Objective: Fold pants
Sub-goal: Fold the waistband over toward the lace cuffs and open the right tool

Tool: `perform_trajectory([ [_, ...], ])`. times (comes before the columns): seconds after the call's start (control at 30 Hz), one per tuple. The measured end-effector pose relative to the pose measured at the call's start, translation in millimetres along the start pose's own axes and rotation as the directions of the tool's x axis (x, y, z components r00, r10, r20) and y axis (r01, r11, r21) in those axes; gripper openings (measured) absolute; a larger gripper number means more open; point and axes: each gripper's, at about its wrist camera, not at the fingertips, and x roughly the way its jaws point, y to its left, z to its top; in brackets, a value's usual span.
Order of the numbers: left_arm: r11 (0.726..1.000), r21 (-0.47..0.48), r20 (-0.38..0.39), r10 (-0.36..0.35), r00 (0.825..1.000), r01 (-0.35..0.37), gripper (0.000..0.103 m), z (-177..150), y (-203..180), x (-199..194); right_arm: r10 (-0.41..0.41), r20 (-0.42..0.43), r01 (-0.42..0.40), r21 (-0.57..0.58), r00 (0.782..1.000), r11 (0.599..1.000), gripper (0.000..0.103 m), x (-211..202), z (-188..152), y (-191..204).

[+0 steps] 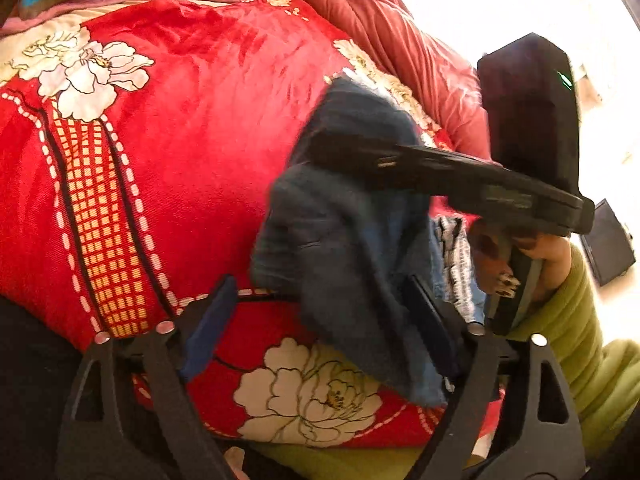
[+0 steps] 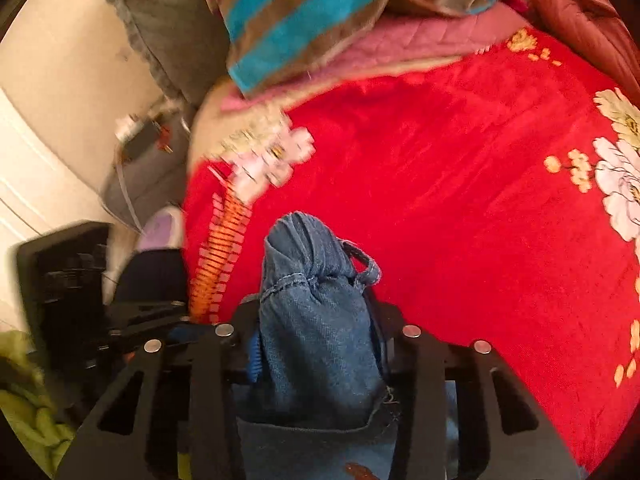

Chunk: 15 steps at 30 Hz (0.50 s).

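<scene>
The pants are blue jeans (image 1: pixel 344 240), hanging bunched in the air above a red flowered blanket (image 1: pixel 192 128). My right gripper (image 2: pixel 316 300) is shut on a bunched part of the jeans (image 2: pixel 316 320) with a belt loop showing. In the left wrist view the right gripper (image 1: pixel 320 148) crosses from the right, clamped on the denim. My left gripper (image 1: pixel 320 312) is open, its blue pads (image 1: pixel 212 320) wide apart; the hanging denim lies against the right pad, not clamped.
The red blanket (image 2: pixel 460 184) covers the bed. A striped blue and brown cloth (image 2: pixel 320 12) and pink quilt (image 2: pixel 400 44) lie at the far end, a maroon quilt (image 1: pixel 400 32) at the far right. A grey cushion (image 2: pixel 160 20) is at left. Green sleeve (image 1: pixel 580 320).
</scene>
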Motion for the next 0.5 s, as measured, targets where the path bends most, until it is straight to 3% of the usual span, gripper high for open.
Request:
perform_trajectory([
  [0.17,0.995,-0.015,-0.011,-0.095,0.995,0.094,0.093,0,-11,3,0.050,0.080,-0.050,-0.001,0.996,0.999,0.038,-37,-14,1],
  [0.33,0.986,0.002,-0.047,-0.164,0.985,0.165,0.093,1,-35,17,0.051,0.164,-0.053,0.009,0.985,0.999,0.038,-77,-36,-3],
  [0.4,0.982,0.015,-0.069,-0.187,0.980,0.188,0.093,0,-49,23,0.046,0.191,-0.051,0.022,0.981,0.998,0.038,-92,-46,-6],
  [0.5,0.980,0.089,-0.080,-0.172,0.982,0.179,0.081,-3,-79,23,0.033,0.222,-0.043,0.038,0.974,0.998,0.038,-106,-58,-9],
])
